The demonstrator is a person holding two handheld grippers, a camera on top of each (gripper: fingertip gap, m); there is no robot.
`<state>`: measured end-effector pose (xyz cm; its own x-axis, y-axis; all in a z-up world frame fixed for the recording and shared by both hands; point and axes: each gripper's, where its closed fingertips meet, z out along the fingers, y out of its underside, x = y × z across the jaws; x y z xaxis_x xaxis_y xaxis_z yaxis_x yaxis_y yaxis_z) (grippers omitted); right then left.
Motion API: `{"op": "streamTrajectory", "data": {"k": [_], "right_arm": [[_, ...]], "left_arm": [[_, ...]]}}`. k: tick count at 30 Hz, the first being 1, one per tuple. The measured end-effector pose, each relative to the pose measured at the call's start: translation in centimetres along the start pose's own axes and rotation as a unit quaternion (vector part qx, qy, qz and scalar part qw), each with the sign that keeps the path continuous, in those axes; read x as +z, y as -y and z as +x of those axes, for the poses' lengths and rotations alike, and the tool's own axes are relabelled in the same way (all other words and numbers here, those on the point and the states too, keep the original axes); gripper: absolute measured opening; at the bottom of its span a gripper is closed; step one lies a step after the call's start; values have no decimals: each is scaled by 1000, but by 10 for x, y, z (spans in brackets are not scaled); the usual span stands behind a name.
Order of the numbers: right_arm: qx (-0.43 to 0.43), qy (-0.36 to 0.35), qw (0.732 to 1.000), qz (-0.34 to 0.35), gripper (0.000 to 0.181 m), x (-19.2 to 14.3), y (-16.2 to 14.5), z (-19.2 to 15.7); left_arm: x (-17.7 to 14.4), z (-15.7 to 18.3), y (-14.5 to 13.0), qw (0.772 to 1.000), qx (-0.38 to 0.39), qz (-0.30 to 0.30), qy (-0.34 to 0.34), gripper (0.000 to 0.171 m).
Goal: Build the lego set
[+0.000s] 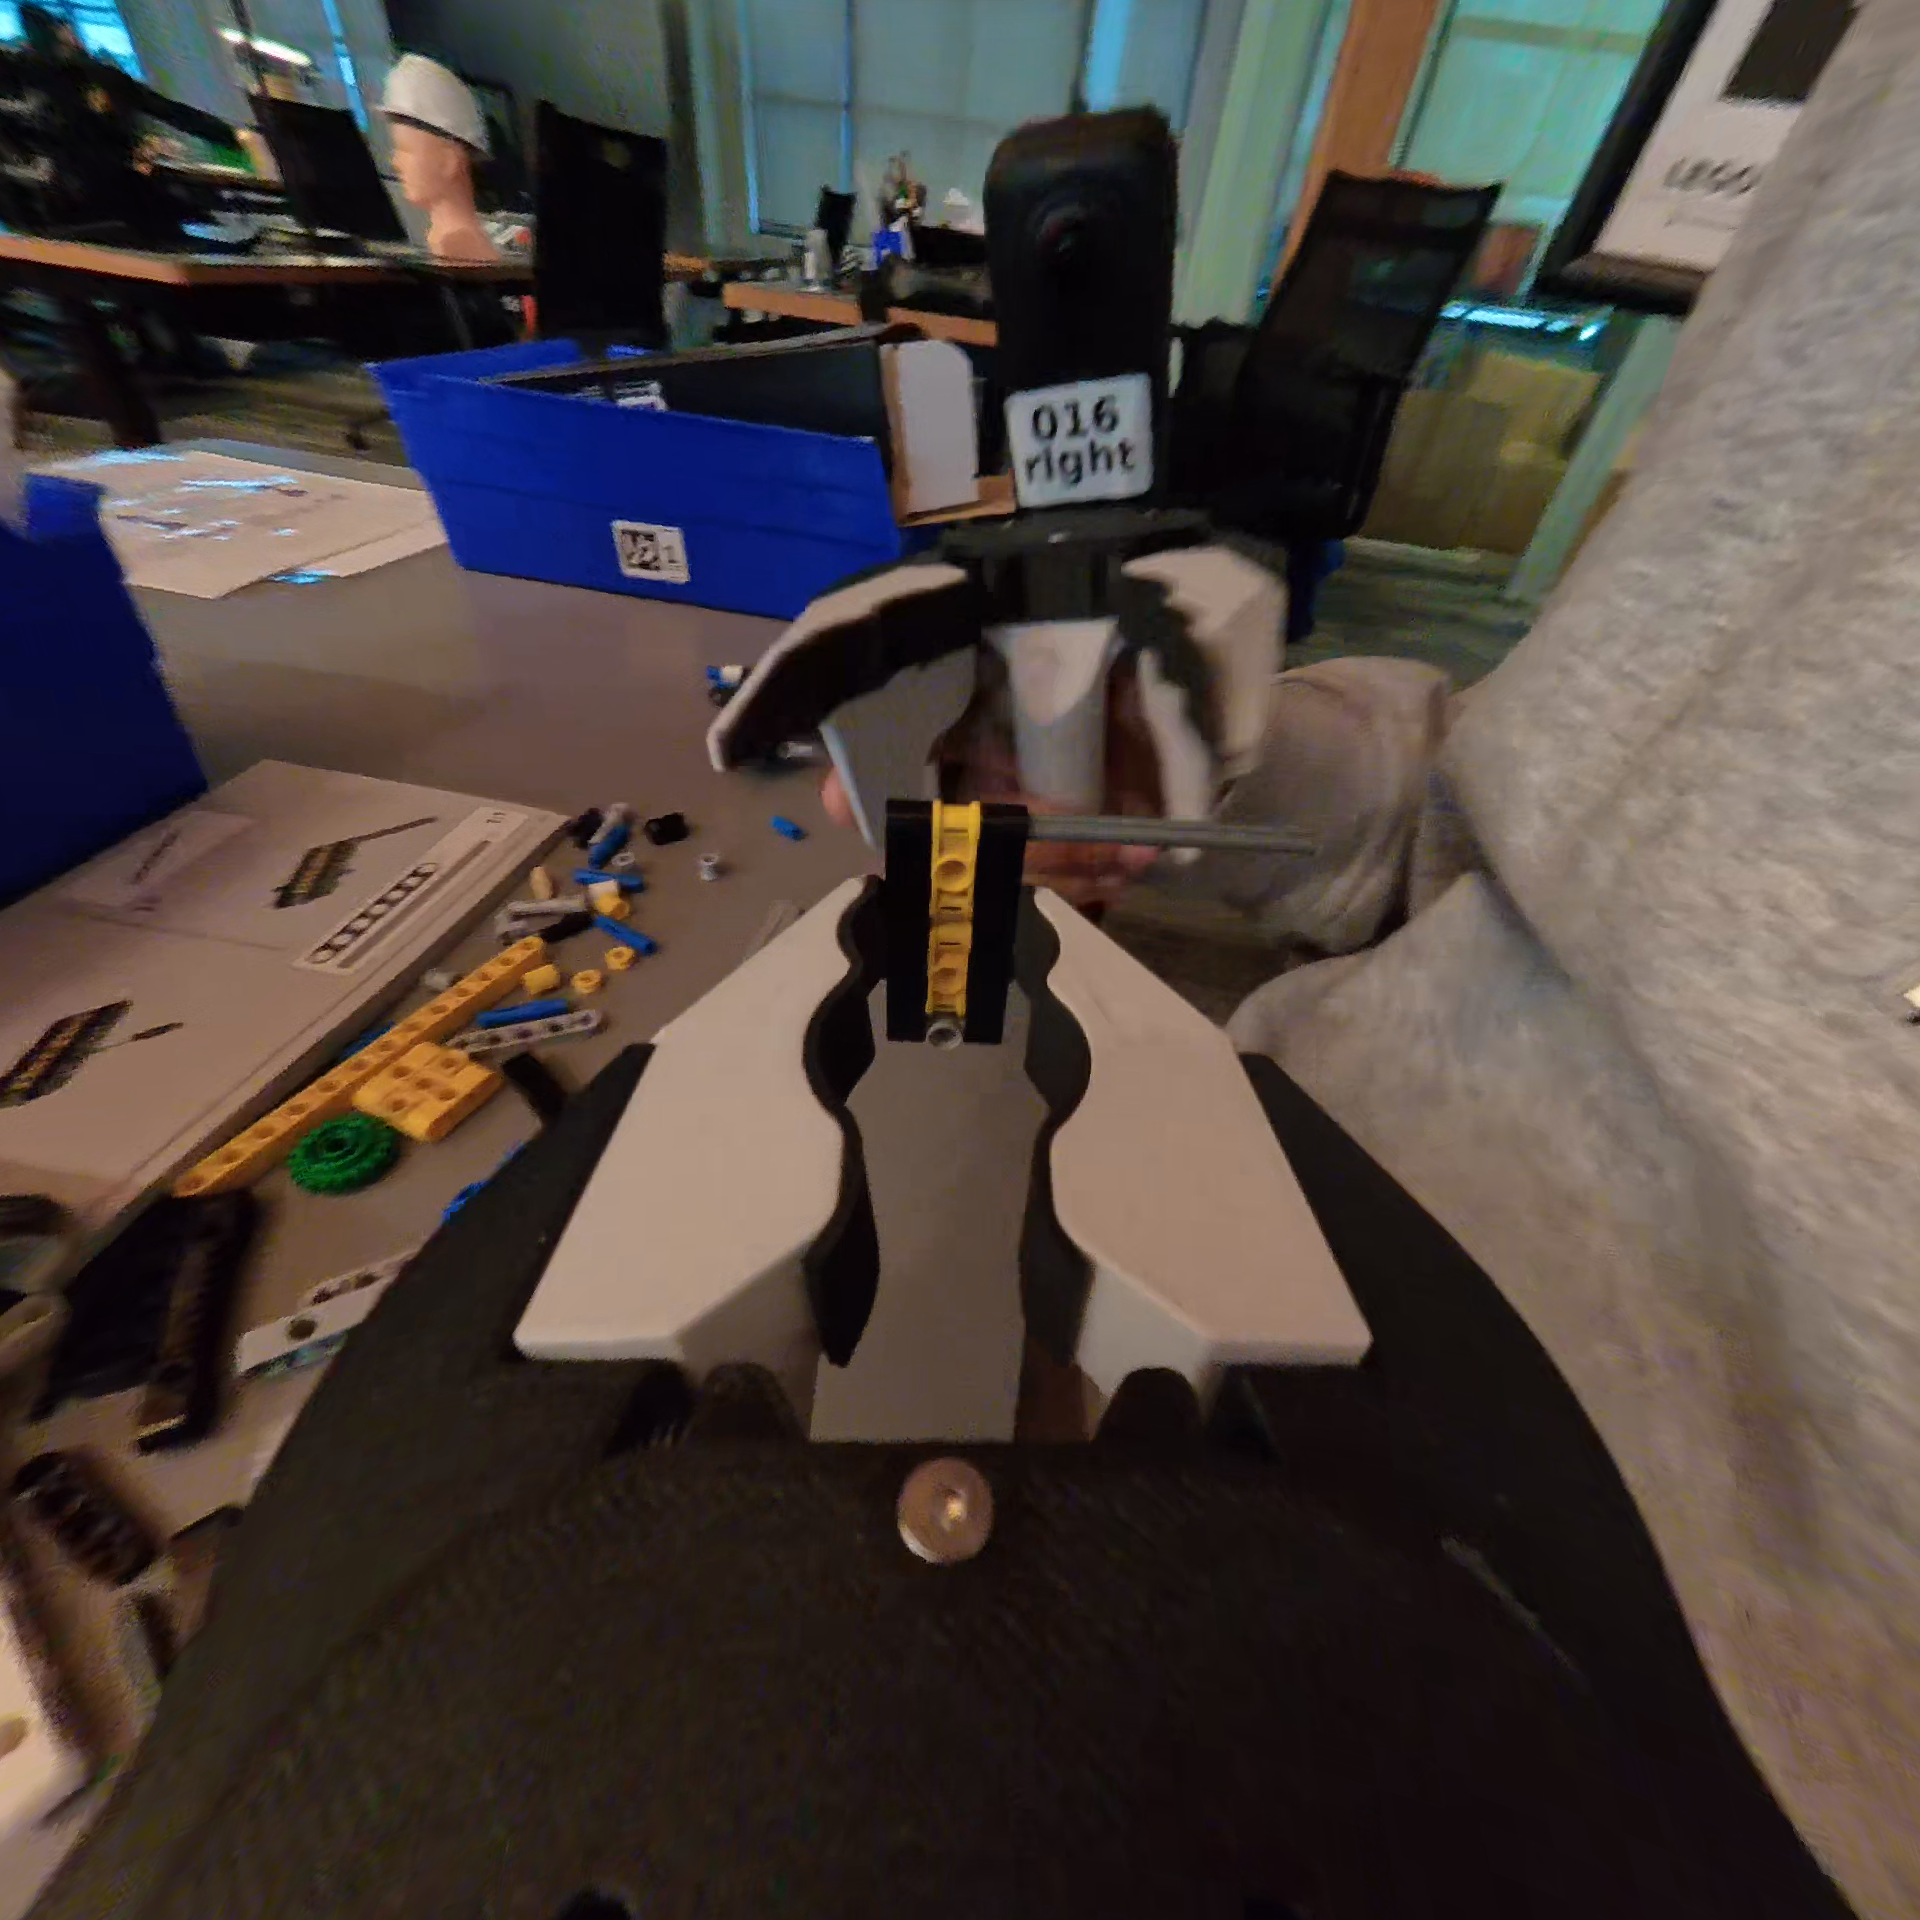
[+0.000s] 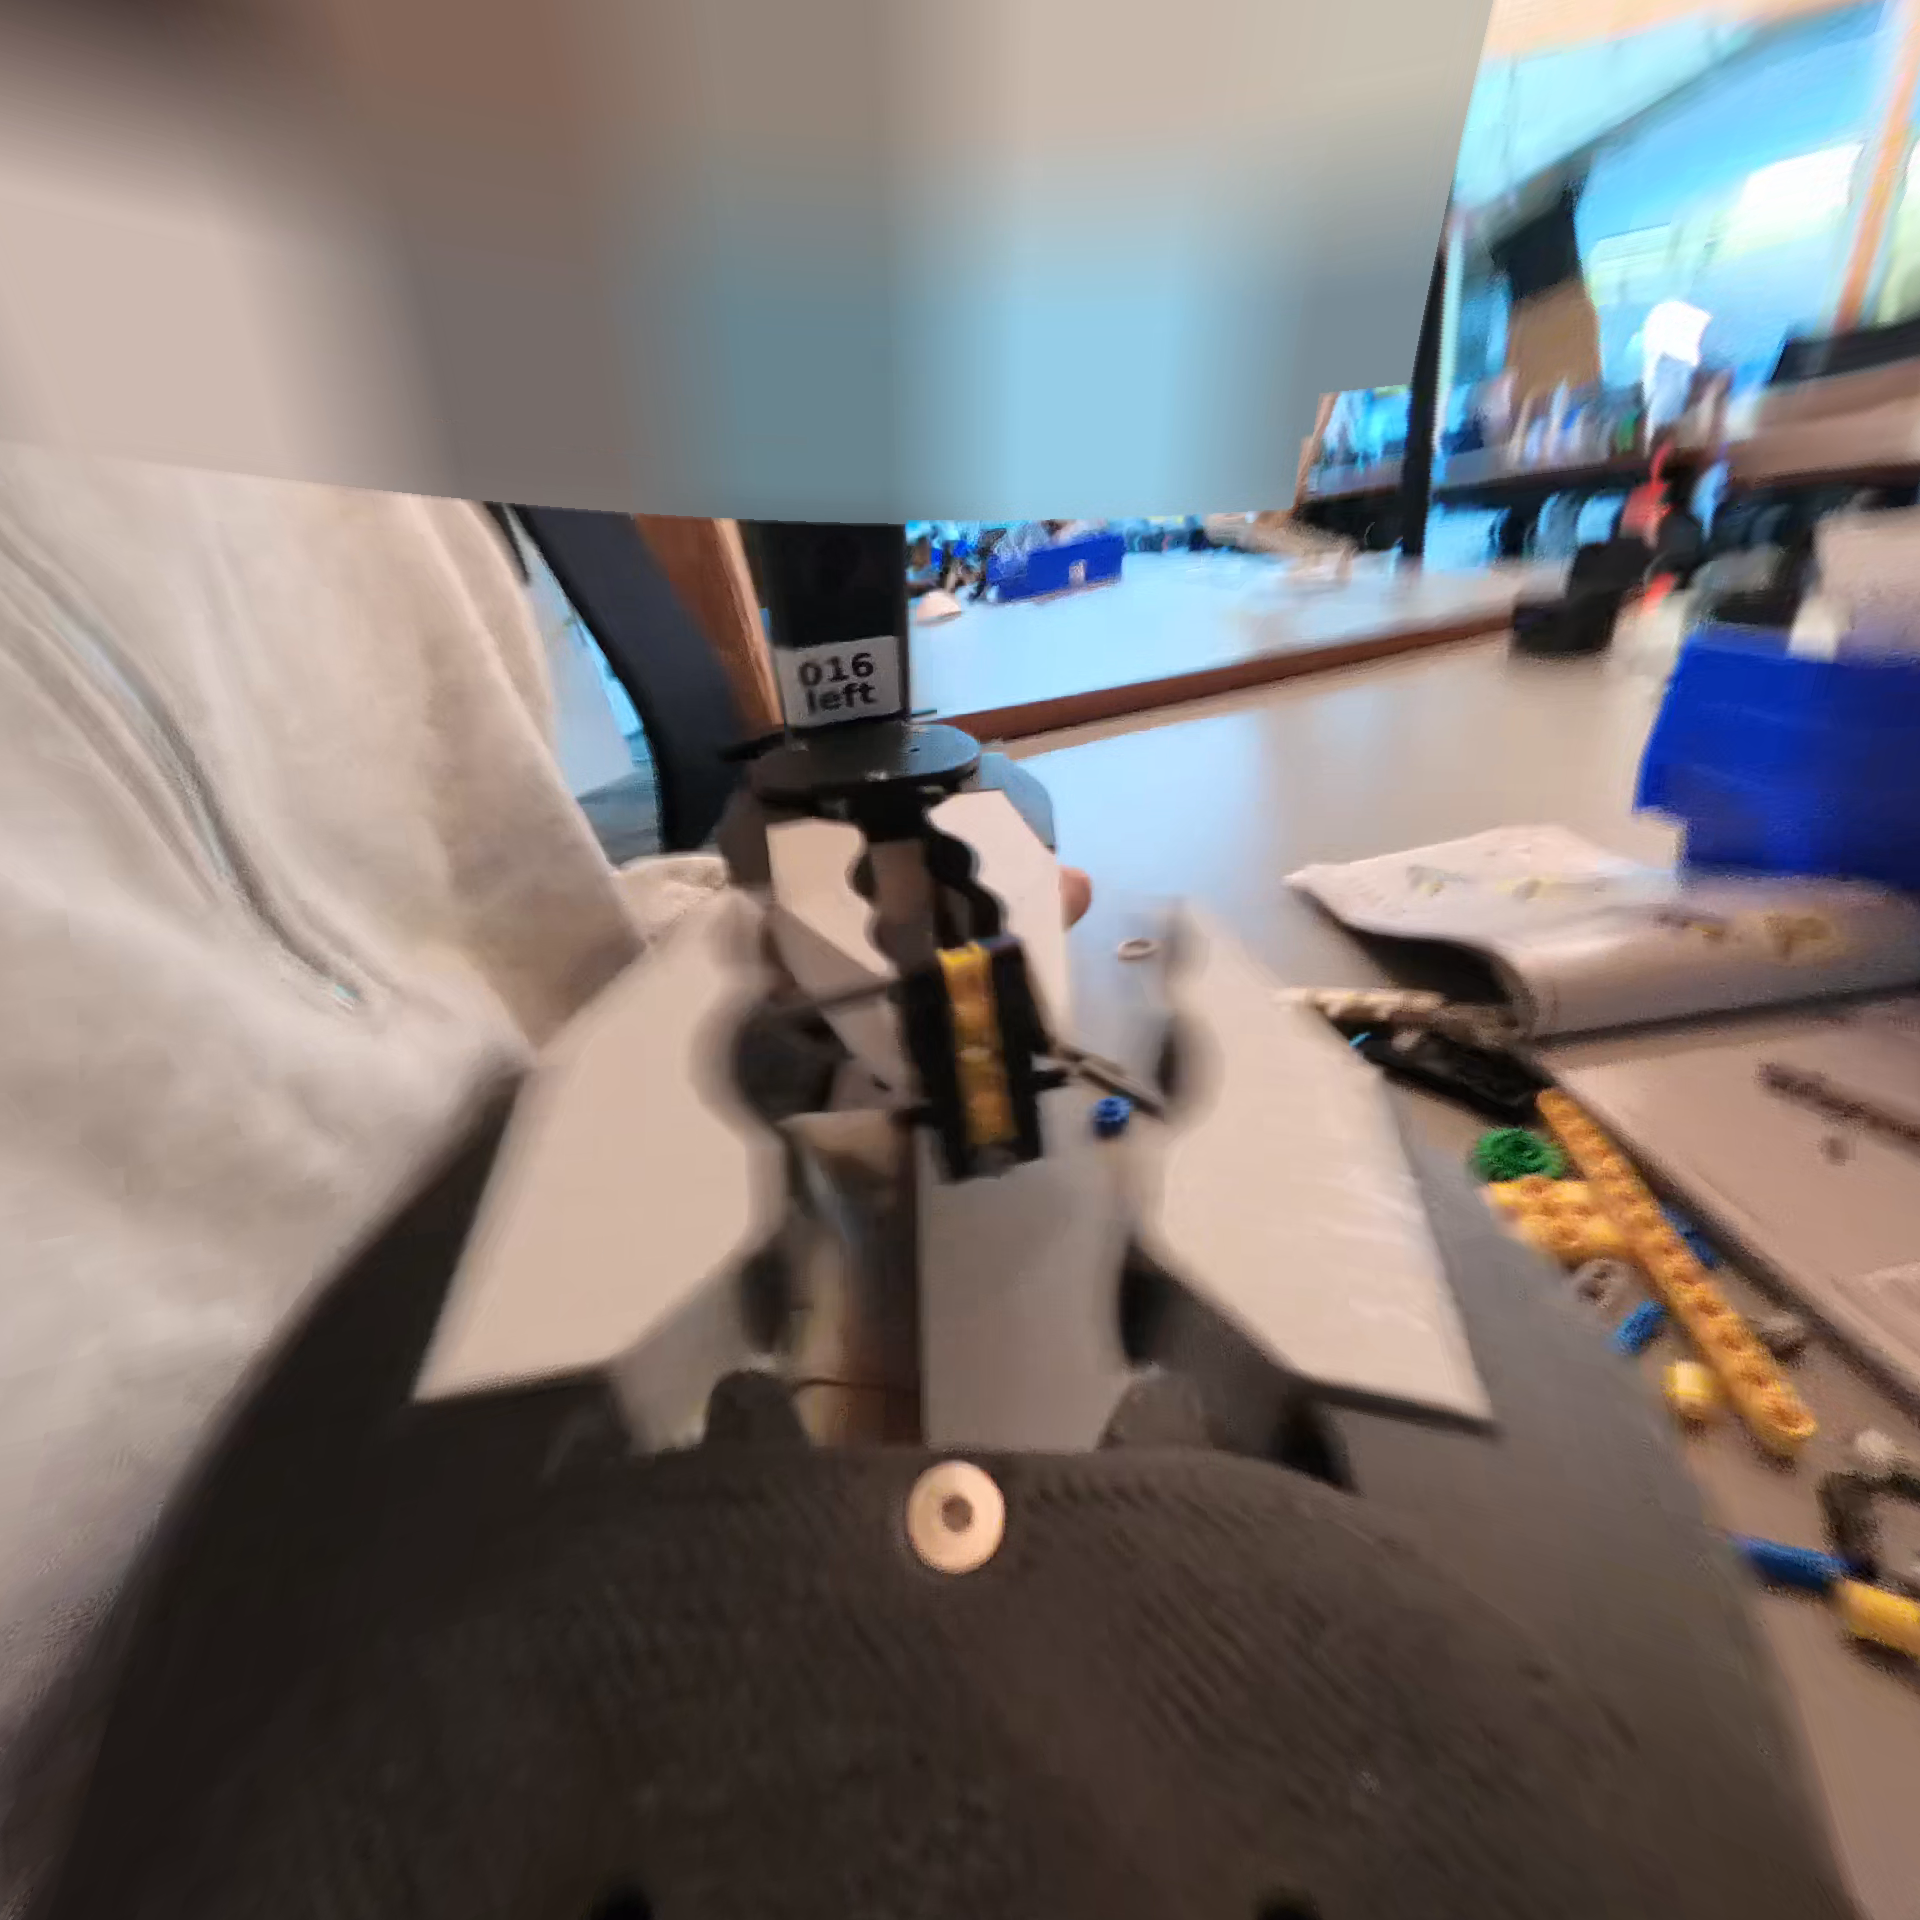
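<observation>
My left gripper [image 1: 948, 920] is shut on a small Lego assembly [image 1: 954, 914]: a yellow beam sandwiched between two black beams, held upright above the table. A thin grey axle [image 1: 1164, 834] sticks out of its upper part to the right. My right gripper [image 1: 966, 774] faces it from behind and above, jaws spread wide and empty. In the blurred right wrist view, the right gripper [image 2: 956, 935] is open, with the assembly [image 2: 977, 1049] between its fingers without touching them, held by the left gripper [image 2: 961, 951] opposite.
An open instruction booklet [image 1: 208, 935] lies at left with loose pieces beside it: a long yellow beam [image 1: 364, 1070], a green gear [image 1: 343, 1151], small blue and grey pins. Black track pieces [image 1: 177, 1309] lie nearer. Blue bin [image 1: 665, 478] behind. A grey sleeve [image 1: 1662, 935] fills the right. The tips of both grippers are at nearly the same place. The green gear [image 1: 343, 1151] is about 15 centimeters from both grippers' fingertips.
</observation>
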<state>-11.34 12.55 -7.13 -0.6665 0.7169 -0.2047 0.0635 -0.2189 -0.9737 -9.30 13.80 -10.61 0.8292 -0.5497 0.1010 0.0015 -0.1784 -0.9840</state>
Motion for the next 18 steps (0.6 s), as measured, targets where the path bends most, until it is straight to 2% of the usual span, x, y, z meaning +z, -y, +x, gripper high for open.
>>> {"op": "streamTrajectory", "data": {"k": [1, 4, 6, 10, 13, 16, 18], "right_arm": [[10, 16, 1000, -5, 82, 0, 1, -4], [6, 15, 1000, -1, 79, -1, 1, -3], [9, 29, 999, -14, 85, 0, -4, -7], [3, 57, 997, -44, 90, 6, -14, -20], [-13, 58, 996, -72, 85, 9, -24, -23], [-25, 62, 995, -75, 67, 9, -26, -25], [-30, 60, 995, -76, 65, 9, -27, -25]], "left_arm": [[-2, -5, -1, 1000, -3, -2, 8, 22], [-10, -14, 4, 999, -44, 24, 1, 22], [-12, -13, 6, 998, -55, 30, -10, 22], [-7, -3, -7, 997, -56, -10, -47, 22], [-5, 4, -12, 996, -57, -27, -65, 22], [-3, 7, -15, 996, -51, -37, -70, 22], [-3, 7, -15, 995, -51, -38, -72, 22]]}}
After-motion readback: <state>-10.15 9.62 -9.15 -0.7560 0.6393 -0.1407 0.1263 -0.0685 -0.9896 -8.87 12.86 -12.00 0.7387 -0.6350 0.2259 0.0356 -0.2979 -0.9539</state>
